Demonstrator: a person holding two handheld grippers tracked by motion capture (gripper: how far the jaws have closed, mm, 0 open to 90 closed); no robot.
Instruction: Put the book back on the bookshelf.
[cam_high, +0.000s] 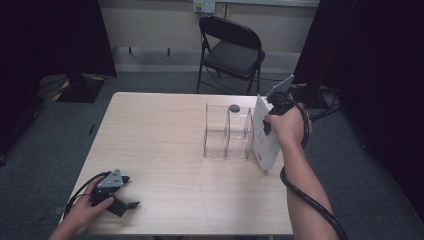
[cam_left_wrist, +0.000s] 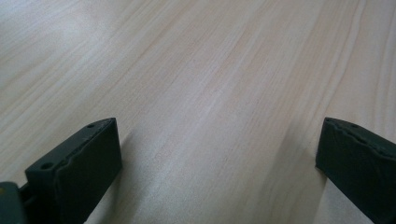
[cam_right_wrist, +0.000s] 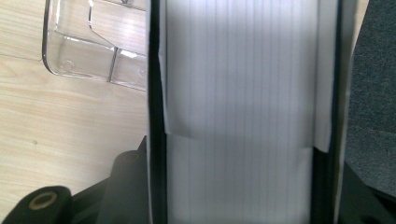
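A thick white binder (cam_high: 263, 136) stands upright on the table, at the right side of a clear acrylic file rack (cam_high: 227, 131). My right gripper (cam_high: 270, 112) comes down on its top edge and is shut on it. In the right gripper view the binder's white page block (cam_right_wrist: 243, 93) sits between black covers, with one jaw on each side, and a corner of the rack (cam_right_wrist: 88, 42) lies at the upper left. My left gripper (cam_high: 129, 191) rests on the table near the front left corner, open, with bare wood between its fingers (cam_left_wrist: 79, 163).
The light wooden table (cam_high: 160, 130) has open room across its left and middle. A small dark round object (cam_high: 234, 107) sits by the rack's far edge. A black folding chair (cam_high: 232, 50) stands beyond the table. The binder stands close to the right table edge.
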